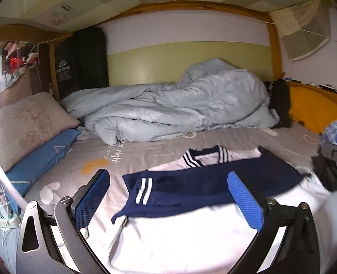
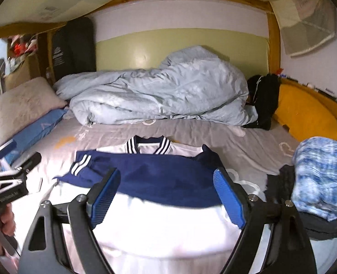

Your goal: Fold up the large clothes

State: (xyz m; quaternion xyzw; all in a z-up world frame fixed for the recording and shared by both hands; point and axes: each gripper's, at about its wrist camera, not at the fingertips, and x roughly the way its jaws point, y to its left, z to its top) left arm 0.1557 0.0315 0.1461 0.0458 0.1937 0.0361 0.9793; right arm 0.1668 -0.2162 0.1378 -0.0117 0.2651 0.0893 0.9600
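A white jacket (image 1: 179,235) with navy sleeves and a striped collar (image 1: 202,156) lies flat on the grey bed sheet (image 1: 145,153). Both navy sleeves (image 1: 202,185) are folded across its chest, one striped cuff (image 1: 143,190) pointing left. My left gripper (image 1: 168,196) is open and empty, hovering above the jacket's left part. In the right wrist view the jacket (image 2: 163,226) lies below my right gripper (image 2: 166,194), which is open and empty over the navy sleeves (image 2: 163,175). The left gripper's body (image 2: 11,182) shows at that view's left edge.
A crumpled light-blue duvet (image 1: 179,105) fills the back of the bed. Pillows (image 1: 29,123) lie at the left, a yellow cushion (image 1: 314,109) at the right. Folded blue-white clothes on a dark pile (image 2: 321,175) sit at the right. A power strip (image 1: 4,214) is at the left edge.
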